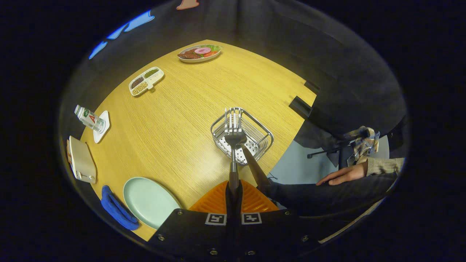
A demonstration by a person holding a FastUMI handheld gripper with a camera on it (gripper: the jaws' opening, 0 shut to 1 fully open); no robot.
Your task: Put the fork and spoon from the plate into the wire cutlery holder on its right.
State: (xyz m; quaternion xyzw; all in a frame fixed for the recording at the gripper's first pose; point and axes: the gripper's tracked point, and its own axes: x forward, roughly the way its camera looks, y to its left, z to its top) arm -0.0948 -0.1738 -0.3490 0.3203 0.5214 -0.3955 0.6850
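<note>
Now my gripper (233, 189) fingers hold the fork (233, 133) handle | metal fork, tines over wire cutlery holder (255, 140) | bottle (89, 118) label unreadable

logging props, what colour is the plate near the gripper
Pale mint green plate, clearest in the gripper view.

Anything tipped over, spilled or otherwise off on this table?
One thing: the small bottle leans sideways on its white coaster rather than standing upright. Nothing looks spilled. The hand-held gripper is shut on the fork, held above the wire cutlery holder.
</note>
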